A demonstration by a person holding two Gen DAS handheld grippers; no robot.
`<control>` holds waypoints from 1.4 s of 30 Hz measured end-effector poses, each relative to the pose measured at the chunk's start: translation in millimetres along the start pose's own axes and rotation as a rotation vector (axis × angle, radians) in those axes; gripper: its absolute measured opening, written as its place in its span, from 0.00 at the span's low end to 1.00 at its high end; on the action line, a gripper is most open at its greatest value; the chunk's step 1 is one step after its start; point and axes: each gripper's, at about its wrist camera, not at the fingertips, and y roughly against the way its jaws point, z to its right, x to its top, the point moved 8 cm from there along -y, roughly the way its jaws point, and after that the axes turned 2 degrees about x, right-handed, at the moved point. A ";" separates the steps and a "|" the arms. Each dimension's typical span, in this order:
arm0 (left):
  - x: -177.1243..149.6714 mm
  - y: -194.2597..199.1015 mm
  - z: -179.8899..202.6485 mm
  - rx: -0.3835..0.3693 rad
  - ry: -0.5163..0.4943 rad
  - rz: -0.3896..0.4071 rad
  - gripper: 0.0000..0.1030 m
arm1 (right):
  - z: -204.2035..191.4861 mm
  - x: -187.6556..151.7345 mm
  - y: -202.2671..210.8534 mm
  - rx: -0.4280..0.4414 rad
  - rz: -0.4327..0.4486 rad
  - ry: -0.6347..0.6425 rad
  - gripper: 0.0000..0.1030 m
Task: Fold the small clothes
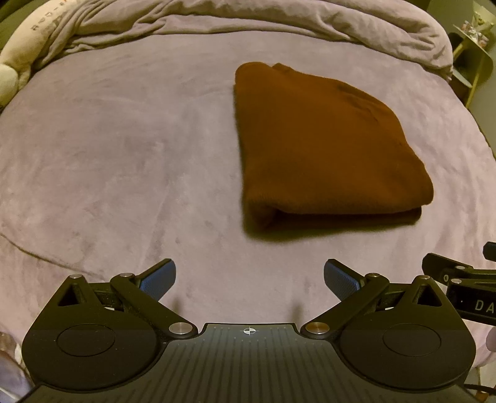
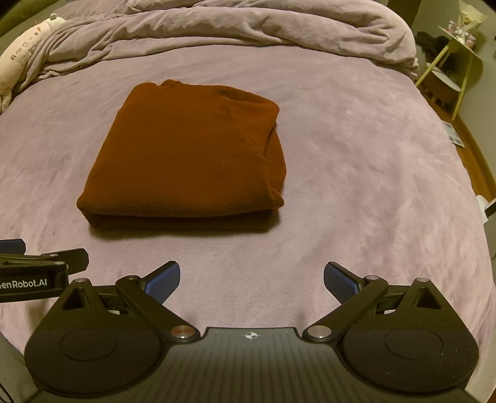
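A rust-brown knit garment (image 1: 325,148) lies folded into a thick rectangle on the lilac bed cover (image 1: 124,155). In the right wrist view the same garment (image 2: 186,158) sits left of centre, its folded edge facing me. My left gripper (image 1: 249,279) is open, its blue pads wide apart, hovering over bare cover short of the garment's near left corner. My right gripper (image 2: 251,280) is open too, holding nothing, a little short of the garment's near right corner. Each gripper shows at the edge of the other's view: the right one (image 1: 458,279), the left one (image 2: 37,266).
A rumpled lilac duvet (image 2: 248,28) is piled along the far side of the bed. A pale printed pillow (image 2: 24,59) lies at the far left. Beyond the bed's right edge stands a small side table (image 2: 458,52) on a wooden floor.
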 end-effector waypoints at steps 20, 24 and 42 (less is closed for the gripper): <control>-5.9 1.5 1.6 -0.027 0.015 -0.005 1.00 | -2.3 0.2 7.5 -0.007 0.018 0.000 0.96; -6.8 1.9 2.2 -0.030 0.020 -0.007 1.00 | -2.1 -0.9 7.6 -0.006 0.016 -0.002 0.96; -8.8 4.1 5.2 -0.039 0.019 -0.006 1.00 | -0.3 -2.9 10.3 -0.003 0.026 -0.017 0.96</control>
